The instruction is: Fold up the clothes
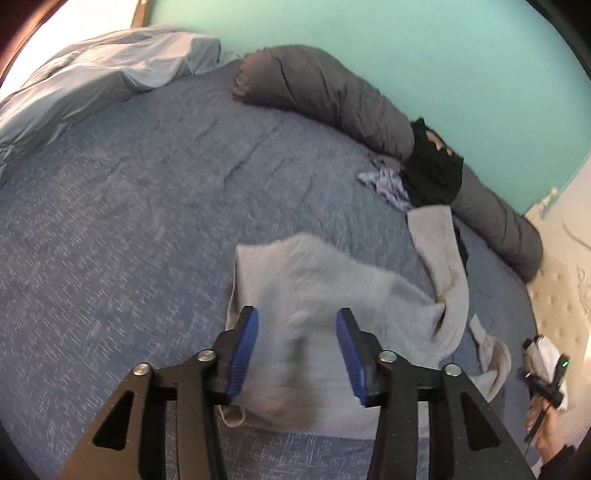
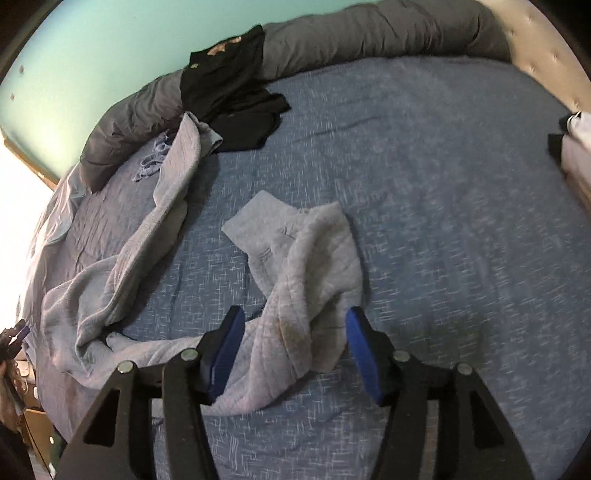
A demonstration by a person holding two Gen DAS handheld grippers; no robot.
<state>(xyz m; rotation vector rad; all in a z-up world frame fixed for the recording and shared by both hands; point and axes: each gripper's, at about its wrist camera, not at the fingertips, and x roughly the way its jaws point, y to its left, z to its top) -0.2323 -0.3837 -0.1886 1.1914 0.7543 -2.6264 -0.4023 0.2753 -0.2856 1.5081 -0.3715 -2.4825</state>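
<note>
Two open grippers, left gripper, right gripper, one grey garment

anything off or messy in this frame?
Yes: the light grey knit garment lies twisted and bunched on the blue bedspread, one long part trailing toward the crumpled black garment. Both grippers, left gripper and right gripper, are open.

Bare blue bedspread lies open rightward; grey bolster and black garment block the far edge.

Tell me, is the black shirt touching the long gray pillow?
Touching. The right wrist view shows the black shirt draped up over the gray pillow, with no gap.
</note>
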